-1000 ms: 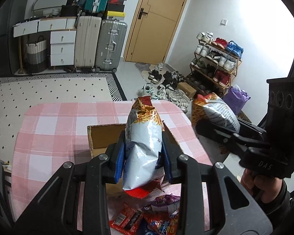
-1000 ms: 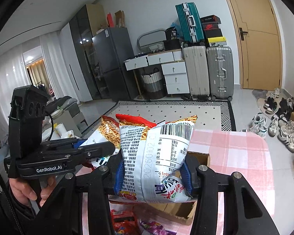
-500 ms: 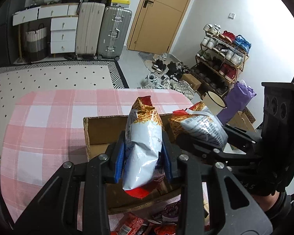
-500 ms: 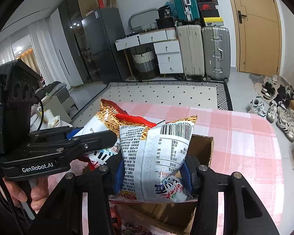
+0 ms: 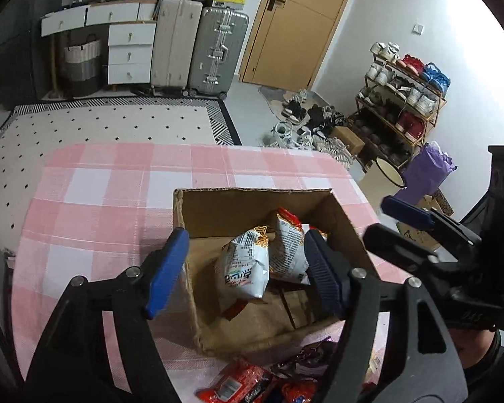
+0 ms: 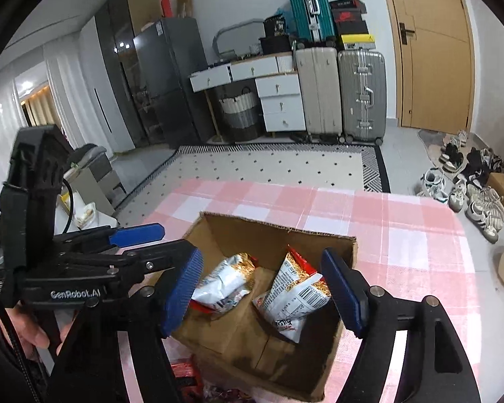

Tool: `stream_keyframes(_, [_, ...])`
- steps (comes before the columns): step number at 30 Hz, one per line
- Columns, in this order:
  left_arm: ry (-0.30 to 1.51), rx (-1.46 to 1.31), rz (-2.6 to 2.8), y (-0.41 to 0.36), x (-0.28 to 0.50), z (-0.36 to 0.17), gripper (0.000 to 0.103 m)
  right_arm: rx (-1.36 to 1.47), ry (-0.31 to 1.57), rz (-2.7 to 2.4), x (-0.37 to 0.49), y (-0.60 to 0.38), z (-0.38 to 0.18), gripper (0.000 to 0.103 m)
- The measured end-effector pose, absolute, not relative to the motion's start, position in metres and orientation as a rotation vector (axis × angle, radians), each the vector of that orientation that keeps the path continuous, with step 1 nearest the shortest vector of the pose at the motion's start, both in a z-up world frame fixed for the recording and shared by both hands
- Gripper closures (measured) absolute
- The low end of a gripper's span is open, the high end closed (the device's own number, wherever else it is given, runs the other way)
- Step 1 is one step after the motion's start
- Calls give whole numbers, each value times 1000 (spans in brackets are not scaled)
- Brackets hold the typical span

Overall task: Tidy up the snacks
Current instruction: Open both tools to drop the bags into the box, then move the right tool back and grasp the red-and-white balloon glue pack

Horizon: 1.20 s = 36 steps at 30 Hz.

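An open cardboard box (image 5: 252, 336) (image 6: 272, 228) stands on the pink checked table. Two white and orange snack bags lie inside it: one on the left (image 5: 245, 265) (image 6: 223, 283), one on the right (image 5: 287, 252) (image 6: 297, 294). My left gripper (image 5: 243, 268) is open and empty, just above the box's near side. My right gripper (image 6: 262, 292) is open and empty, also above the box. Each gripper shows in the other's view: the right gripper (image 5: 416, 231) and the left gripper (image 6: 144, 241).
Several loose red and purple snack packets (image 5: 252, 383) lie on the table in front of the box. The pink tablecloth (image 5: 117, 181) stretches beyond the box. Suitcases (image 5: 198, 43), drawers, a door and a shoe rack (image 5: 403, 100) stand across the room.
Both grippers held a snack bag above the box. Both have opened, and the two bags now lie inside the box.
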<state>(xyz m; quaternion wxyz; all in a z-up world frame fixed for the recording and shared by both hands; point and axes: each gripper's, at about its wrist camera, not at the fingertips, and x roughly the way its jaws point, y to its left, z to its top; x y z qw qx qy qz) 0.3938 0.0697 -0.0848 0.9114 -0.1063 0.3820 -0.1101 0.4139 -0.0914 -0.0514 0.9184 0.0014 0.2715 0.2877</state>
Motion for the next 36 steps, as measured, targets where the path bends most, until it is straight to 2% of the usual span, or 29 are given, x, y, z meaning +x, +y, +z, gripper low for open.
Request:
stream_keyframes(6, [748,-206,-204,73,355,-66,24,26,487,583,367,-119,-32,20])
stream_keyframes(19, [674,-187,-209,59,251,-22,16,55,366,570,257,-159,-7,14])
stream_keyframes(23, [647,-181,-209,54,222,-14,1,60,348,571,223,-171,-8,12])
stream_keyframes(36, [627,-170,-234,39,135,-7,1,59,309,546,137,-193,-11,3])
